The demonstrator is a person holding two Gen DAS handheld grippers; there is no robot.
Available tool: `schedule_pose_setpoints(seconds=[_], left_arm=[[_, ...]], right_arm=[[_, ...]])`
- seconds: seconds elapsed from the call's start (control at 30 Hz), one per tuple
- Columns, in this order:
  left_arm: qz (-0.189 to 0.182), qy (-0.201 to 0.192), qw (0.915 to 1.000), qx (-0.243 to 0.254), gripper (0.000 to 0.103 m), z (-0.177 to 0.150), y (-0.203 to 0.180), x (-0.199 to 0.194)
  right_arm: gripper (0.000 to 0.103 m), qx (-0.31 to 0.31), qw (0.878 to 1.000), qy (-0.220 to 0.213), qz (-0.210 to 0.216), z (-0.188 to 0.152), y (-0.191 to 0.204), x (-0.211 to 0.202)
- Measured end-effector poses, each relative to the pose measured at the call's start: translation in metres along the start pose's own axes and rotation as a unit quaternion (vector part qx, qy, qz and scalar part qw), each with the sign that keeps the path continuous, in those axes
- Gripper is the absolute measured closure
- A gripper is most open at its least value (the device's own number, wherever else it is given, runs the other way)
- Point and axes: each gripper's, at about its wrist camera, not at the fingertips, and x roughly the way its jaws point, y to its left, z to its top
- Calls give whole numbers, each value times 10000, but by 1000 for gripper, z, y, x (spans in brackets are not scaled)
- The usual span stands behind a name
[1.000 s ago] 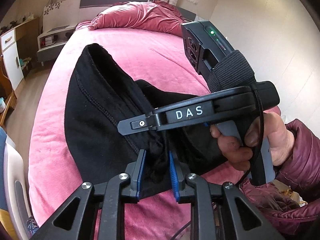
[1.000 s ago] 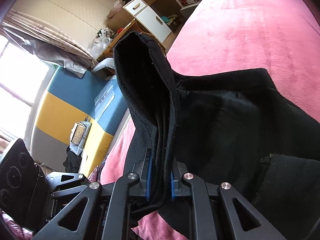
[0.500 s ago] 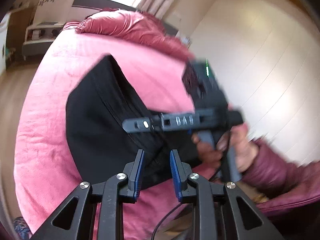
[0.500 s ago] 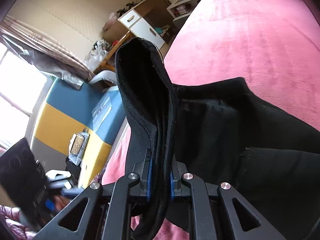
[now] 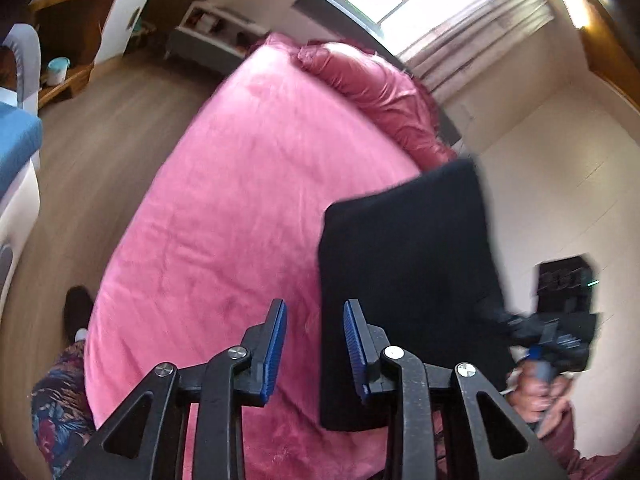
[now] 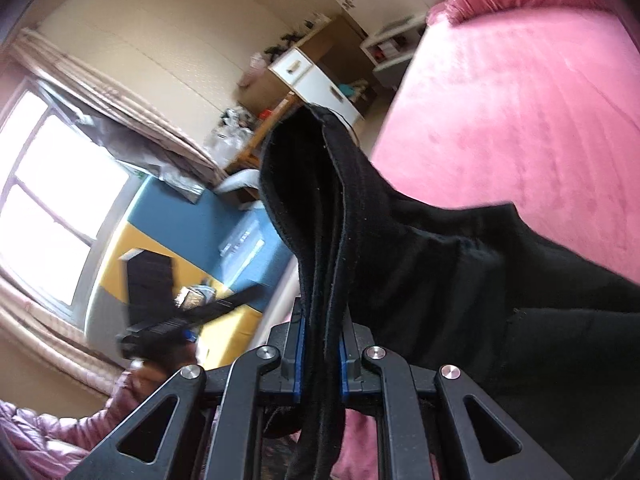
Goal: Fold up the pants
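The left gripper [image 5: 314, 346] hangs over the pink bed [image 5: 240, 208] with its blue-padded jaws spread apart and nothing between them. The black pants [image 5: 408, 280] lie at about 2 o'clock from it, a dark slab just beside the right-hand finger, held up clear of the bed along the side nearest the white wall.

In the right wrist view, the right gripper [image 6: 320, 354] is clamped tight on a bunched fold of the pants [image 6: 440, 280]. One thick edge of cloth rises toward 12 o'clock from the jaws, the main body spreads out toward 3 o'clock over the bed [image 6: 520, 100], and a loose tail drops toward 6 o'clock. The other gripper shows blurred at 9 o'clock.
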Motion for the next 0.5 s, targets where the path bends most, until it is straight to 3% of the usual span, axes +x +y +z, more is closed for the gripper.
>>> schedule_pose_setpoints(seconds=[0.2,0.5], left_arm=[[-163,151,9995,231,71,3,-23,24],[-471,584,9926,951,71,3,-85,70]], right_arm=[[90,-95,9990,-422,59,1,19,-42],[90,663,9908,-1100,-423,-36,-25,-124]])
